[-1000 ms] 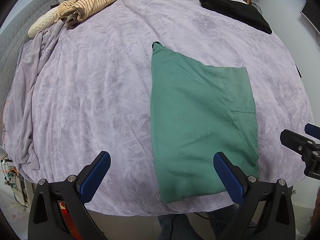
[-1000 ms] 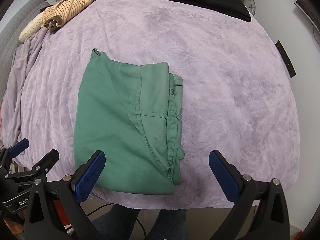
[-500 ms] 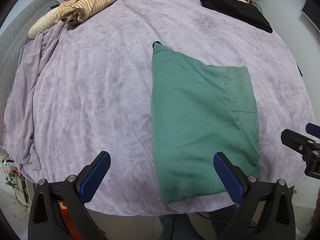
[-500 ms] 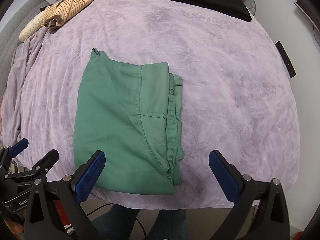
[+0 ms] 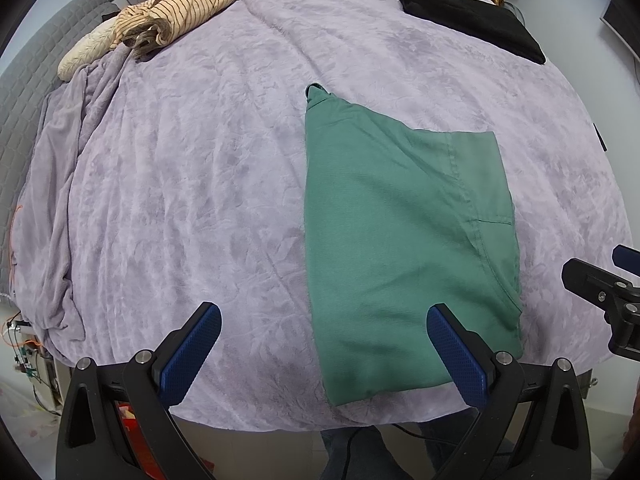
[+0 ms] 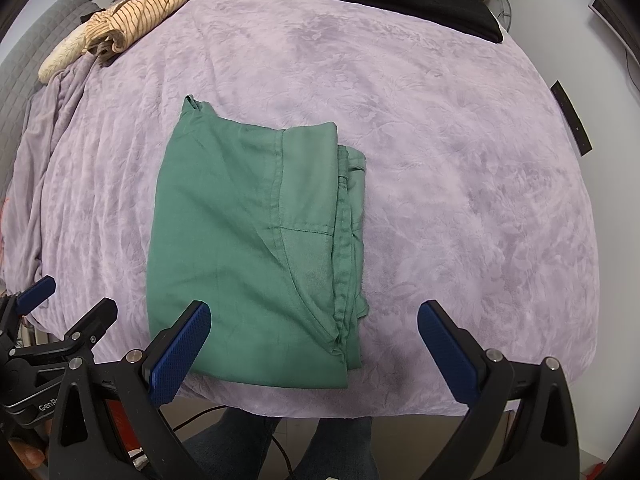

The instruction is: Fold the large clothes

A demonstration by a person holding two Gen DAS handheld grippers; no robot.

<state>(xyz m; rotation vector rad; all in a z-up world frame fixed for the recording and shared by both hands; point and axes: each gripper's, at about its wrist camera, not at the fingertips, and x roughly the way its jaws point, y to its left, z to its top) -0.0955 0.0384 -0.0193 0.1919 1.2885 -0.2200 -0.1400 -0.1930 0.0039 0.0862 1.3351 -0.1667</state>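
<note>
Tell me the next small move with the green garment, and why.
Probably bring both open grippers down onto the near edge of the green garment to fold it away once more. It lies flat in a long rectangle, the left gripper and right gripper hover empty above that edge, and nothing is gripped.

Folded green cotton garment point(image 6: 248, 248) flat on lilac plush bedspread point(image 6: 460, 184), beneath wide-spread blue-padded right gripper point(image 6: 314, 334).

Both wrist cameras sit above the near edge of the bed point(image 5: 200, 168), angled down and forward across it. Left view stands further left; right view further right. Both share the green garment point(image 5: 400, 240) point(image 6: 248, 232) and far-side piles.
</note>
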